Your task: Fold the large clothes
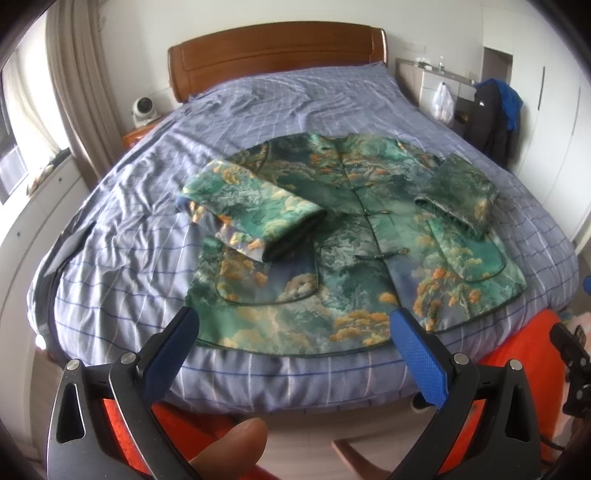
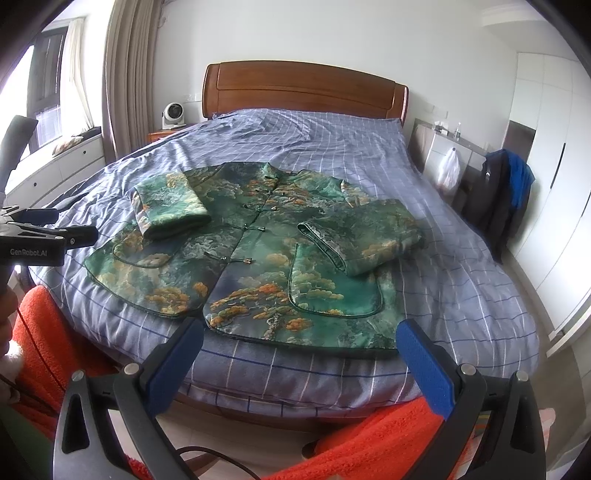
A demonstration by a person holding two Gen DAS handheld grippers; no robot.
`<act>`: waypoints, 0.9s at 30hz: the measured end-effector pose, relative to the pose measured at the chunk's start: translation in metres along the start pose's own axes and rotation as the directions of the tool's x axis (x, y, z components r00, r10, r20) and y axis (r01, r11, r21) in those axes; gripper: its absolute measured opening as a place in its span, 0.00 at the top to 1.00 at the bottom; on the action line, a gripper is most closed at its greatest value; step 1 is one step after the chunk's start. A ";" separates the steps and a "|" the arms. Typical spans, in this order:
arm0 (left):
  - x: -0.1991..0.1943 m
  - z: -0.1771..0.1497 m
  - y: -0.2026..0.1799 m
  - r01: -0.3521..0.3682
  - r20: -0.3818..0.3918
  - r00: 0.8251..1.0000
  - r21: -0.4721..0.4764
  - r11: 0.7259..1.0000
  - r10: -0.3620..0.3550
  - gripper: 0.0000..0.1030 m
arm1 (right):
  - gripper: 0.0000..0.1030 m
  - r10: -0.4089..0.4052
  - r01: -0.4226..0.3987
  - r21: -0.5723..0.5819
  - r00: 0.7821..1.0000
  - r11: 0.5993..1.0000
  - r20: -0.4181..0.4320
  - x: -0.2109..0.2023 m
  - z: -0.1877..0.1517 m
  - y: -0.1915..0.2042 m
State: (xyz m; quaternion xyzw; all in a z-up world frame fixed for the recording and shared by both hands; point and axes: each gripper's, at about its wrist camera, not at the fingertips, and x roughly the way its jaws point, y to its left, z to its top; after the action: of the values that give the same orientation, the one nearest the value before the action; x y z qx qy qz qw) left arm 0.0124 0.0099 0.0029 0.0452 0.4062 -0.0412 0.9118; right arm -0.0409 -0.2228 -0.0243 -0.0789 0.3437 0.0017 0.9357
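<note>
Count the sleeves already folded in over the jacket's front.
2. One sleeve lies across the jacket on the window side; the other sleeve lies across the wardrobe side. Both show fully, nothing hidden.

Bedroom, as I see it through both wrist cameras: bed with blue checked cover and wooden headboard; white walls; beige curtains beside a daylit window; small white fan on a nightstand; white wardrobe; dark and blue clothes hanging near it.
</note>
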 end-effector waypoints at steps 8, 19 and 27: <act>0.000 -0.002 0.002 0.009 -0.009 1.000 -0.005 1.000 -0.009 0.00 | 0.00 0.001 -0.001 -0.002 1.000 1.000 0.004 -0.001 0.001 0.000; -0.001 -0.002 0.000 0.013 0.001 1.000 0.002 1.000 -0.013 0.00 | 0.00 0.004 -0.003 -0.002 1.000 1.000 0.005 -0.001 0.002 0.001; 0.001 -0.002 0.000 0.014 -0.009 1.000 -0.003 1.000 -0.014 0.00 | 0.00 0.009 -0.009 0.007 1.000 1.000 0.004 0.000 0.001 0.000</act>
State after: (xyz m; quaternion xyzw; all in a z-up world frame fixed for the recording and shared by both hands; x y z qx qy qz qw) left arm 0.0116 0.0100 0.0008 0.0414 0.4106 -0.0468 0.9097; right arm -0.0398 -0.2226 -0.0237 -0.0740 0.3421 0.0050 0.9367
